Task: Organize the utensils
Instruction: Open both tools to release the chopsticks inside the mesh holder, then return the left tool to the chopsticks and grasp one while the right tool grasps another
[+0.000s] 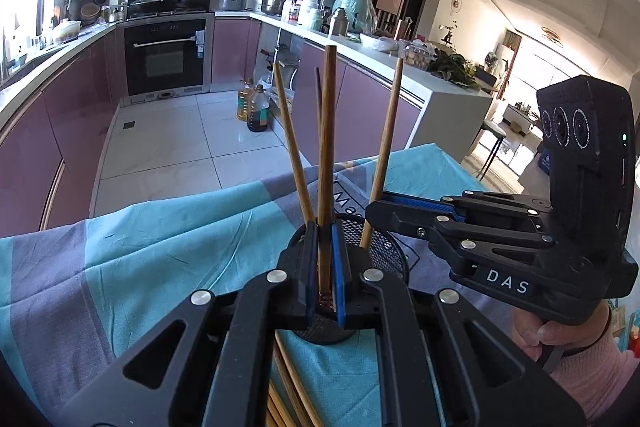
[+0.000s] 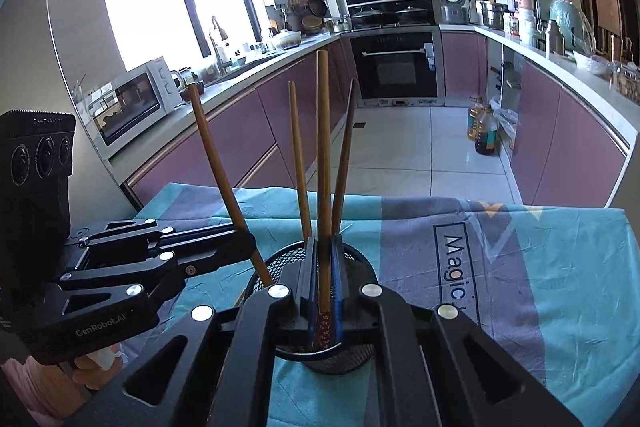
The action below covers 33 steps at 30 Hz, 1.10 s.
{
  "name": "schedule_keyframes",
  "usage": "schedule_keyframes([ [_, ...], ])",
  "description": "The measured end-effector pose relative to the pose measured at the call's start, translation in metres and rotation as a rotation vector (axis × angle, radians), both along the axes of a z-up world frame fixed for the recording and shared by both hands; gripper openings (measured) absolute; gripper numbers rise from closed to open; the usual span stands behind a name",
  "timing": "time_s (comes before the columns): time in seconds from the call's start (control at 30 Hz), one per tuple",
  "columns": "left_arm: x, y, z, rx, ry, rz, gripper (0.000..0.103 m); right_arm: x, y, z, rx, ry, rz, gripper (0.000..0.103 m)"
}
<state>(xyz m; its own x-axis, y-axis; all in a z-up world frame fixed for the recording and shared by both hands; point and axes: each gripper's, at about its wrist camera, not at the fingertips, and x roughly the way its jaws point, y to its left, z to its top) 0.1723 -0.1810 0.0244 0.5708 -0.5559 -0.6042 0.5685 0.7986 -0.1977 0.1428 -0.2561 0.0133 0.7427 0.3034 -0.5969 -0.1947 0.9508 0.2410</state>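
A black mesh holder [image 1: 390, 251] [image 2: 276, 263] stands on the blue and grey cloth with brown chopsticks upright in it. My left gripper [image 1: 325, 267] is shut on one chopstick [image 1: 329, 131] over the holder. My right gripper [image 2: 323, 275] is shut on another chopstick [image 2: 323, 155] over the holder; in the left wrist view it [image 1: 374, 211] holds a chopstick [image 1: 387, 131]. In the right wrist view the left gripper [image 2: 250, 243] holds a leaning chopstick [image 2: 218, 167]. Two more chopsticks [image 2: 299, 155] stand in the holder. Several loose chopsticks [image 1: 288, 387] lie under my left gripper.
The cloth-covered table [image 2: 520, 267] ends at the far edge over the tiled kitchen floor [image 1: 168, 139]. Purple cabinets [image 2: 240, 131], an oven [image 2: 396, 63], a microwave [image 2: 132, 99] and oil bottles [image 1: 256, 103] lie beyond.
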Motion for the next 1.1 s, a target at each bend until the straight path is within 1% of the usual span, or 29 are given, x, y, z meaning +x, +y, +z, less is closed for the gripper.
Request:
schedule_keyframes([
  [0.2, 0.016, -0.005, -0.003, 0.0, 0.022, 0.023, 0.008, 0.009, 0.001, -0.005, 0.003, 0.012, -0.023, 0.008],
  [0.37, 0.02, -0.006, -0.002, -0.005, 0.018, 0.038, 0.013, 0.007, 0.001, -0.005, 0.012, 0.003, -0.029, 0.008],
  [0.47, 0.01, 0.0, -0.002, -0.007, -0.009, 0.055, 0.016, 0.002, 0.002, -0.003, 0.014, -0.012, -0.025, 0.01],
  [0.5, 0.008, 0.003, -0.001, -0.012, -0.017, 0.063, 0.017, -0.001, 0.002, -0.002, 0.013, -0.018, -0.024, 0.012],
  [0.57, 0.002, 0.011, 0.003, -0.028, -0.048, 0.083, 0.022, -0.009, 0.004, 0.001, 0.018, -0.037, -0.013, 0.016],
  [0.6, -0.003, 0.015, 0.005, -0.037, -0.071, 0.094, 0.026, -0.012, 0.005, 0.003, 0.019, -0.046, -0.005, 0.019],
  [0.63, -0.006, 0.02, 0.007, -0.043, -0.086, 0.098, 0.028, -0.018, 0.007, 0.006, 0.02, -0.059, 0.003, 0.024],
  [0.73, -0.022, 0.037, 0.012, -0.066, -0.136, 0.11, 0.031, -0.035, 0.013, 0.012, 0.026, -0.091, 0.041, 0.028],
  [0.83, -0.04, 0.054, 0.014, -0.071, -0.167, 0.126, 0.034, -0.054, 0.024, 0.01, 0.037, -0.102, 0.087, 0.032],
  [0.9, -0.049, 0.066, 0.011, -0.065, -0.167, 0.13, 0.035, -0.063, 0.03, 0.004, 0.044, -0.093, 0.111, 0.033],
  [0.97, -0.059, 0.077, 0.003, -0.043, -0.161, 0.141, 0.036, -0.068, 0.037, -0.006, 0.049, -0.063, 0.132, 0.033],
  [1.1, -0.071, 0.09, -0.024, 0.008, -0.107, 0.14, 0.036, -0.068, 0.053, -0.034, 0.041, 0.018, 0.158, 0.033],
])
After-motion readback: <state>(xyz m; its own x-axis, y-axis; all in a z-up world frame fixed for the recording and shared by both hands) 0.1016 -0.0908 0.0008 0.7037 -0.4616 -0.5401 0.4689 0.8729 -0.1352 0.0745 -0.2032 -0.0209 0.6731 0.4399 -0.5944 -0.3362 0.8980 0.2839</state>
